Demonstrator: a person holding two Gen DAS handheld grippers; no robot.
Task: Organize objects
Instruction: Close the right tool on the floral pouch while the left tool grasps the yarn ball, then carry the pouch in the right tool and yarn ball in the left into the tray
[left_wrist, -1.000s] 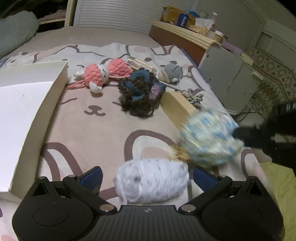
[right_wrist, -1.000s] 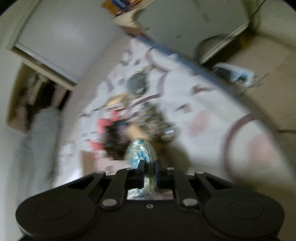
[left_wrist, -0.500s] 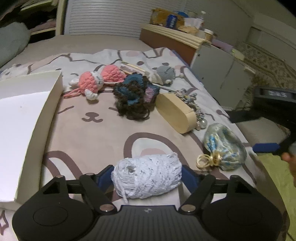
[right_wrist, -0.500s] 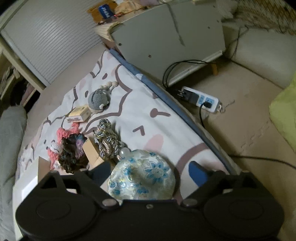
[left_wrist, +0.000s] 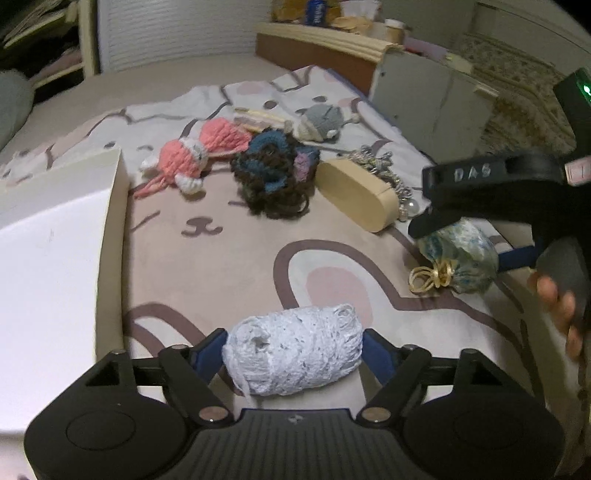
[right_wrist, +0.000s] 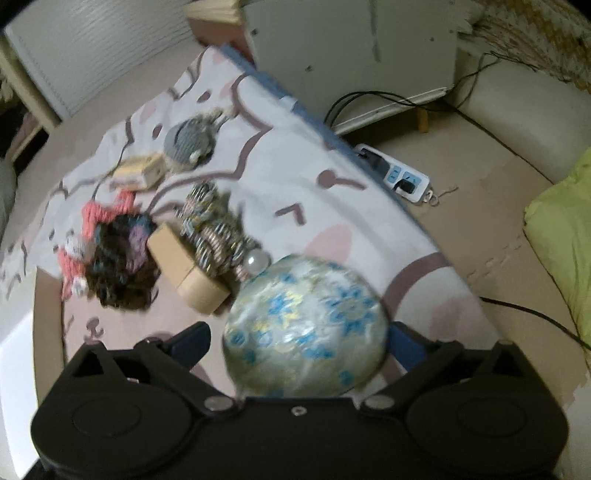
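1. On the bed's patterned blanket (left_wrist: 229, 266), the white yarn ball (left_wrist: 293, 356) lies crosswise between the fingers of the left tongs (left_wrist: 295, 354), its long axis running from one blue pad to the other; the pads sit at its two ends, and the jaws are easing apart, so no firm pinch shows.
2. Off to the right, the floral pouch (right_wrist: 306, 328) rests near the blanket's edge, directly between the fingers of the right tongs (right_wrist: 299, 339), which are spreading wide with clear gaps beside the pouch.
3. Each hand is nearer its own thing: left to the yarn, right to the pouch, whose gold tie (left_wrist: 432, 277) points toward the yarn.
4. The white box (left_wrist: 55, 266) stands at the far left, closest to the left tongs, a likely place for the yarn.
5. Compared with a second ago, the pouch was pinched in tightly shut right tongs and carried in the air; now it is set down and released. The left tongs were wider open then.
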